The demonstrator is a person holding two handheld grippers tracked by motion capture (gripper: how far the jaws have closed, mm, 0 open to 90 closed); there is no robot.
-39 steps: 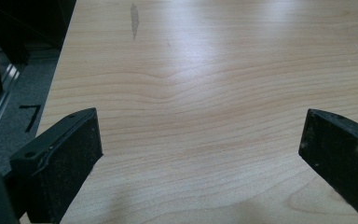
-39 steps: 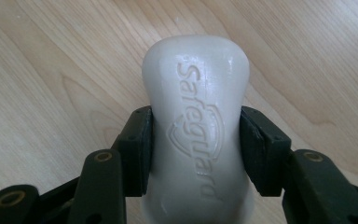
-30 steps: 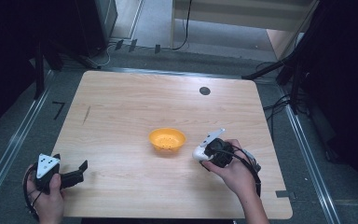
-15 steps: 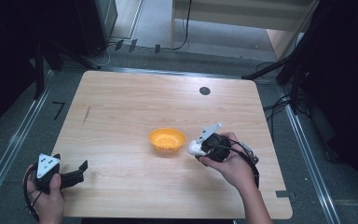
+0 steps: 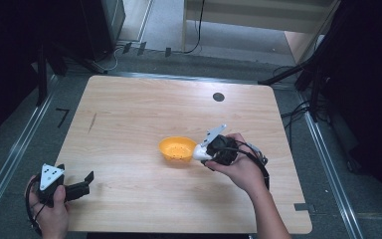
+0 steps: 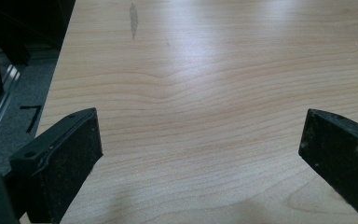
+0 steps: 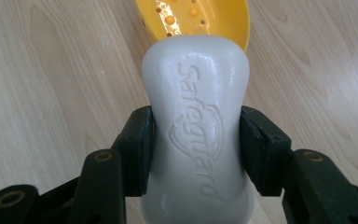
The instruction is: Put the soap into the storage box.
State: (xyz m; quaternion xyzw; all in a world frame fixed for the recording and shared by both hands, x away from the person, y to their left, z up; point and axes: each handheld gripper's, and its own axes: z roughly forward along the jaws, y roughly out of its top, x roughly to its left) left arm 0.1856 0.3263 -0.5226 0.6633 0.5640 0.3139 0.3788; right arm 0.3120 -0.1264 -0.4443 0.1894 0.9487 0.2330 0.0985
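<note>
A wooden table [image 5: 129, 119] was seen from above, with a person's hands coming in from its near edge. The right gripper [image 7: 196, 140] had its two black jaws clamped on the narrow waist of a white bar of soap [image 7: 196, 135] embossed with the word "safeguard". In the high view the soap [image 5: 201, 152] sat just right of a small orange dish [image 5: 177, 149] with a perforated bottom, close to its rim or touching it; which could not be told. The dish rested near the middle of the table. The left gripper [image 5: 77, 188] was held at the near left corner, well apart from the dish, its jaws spread wide over bare wood. A small dark round disc [image 5: 218, 96] lay toward the far edge
</note>
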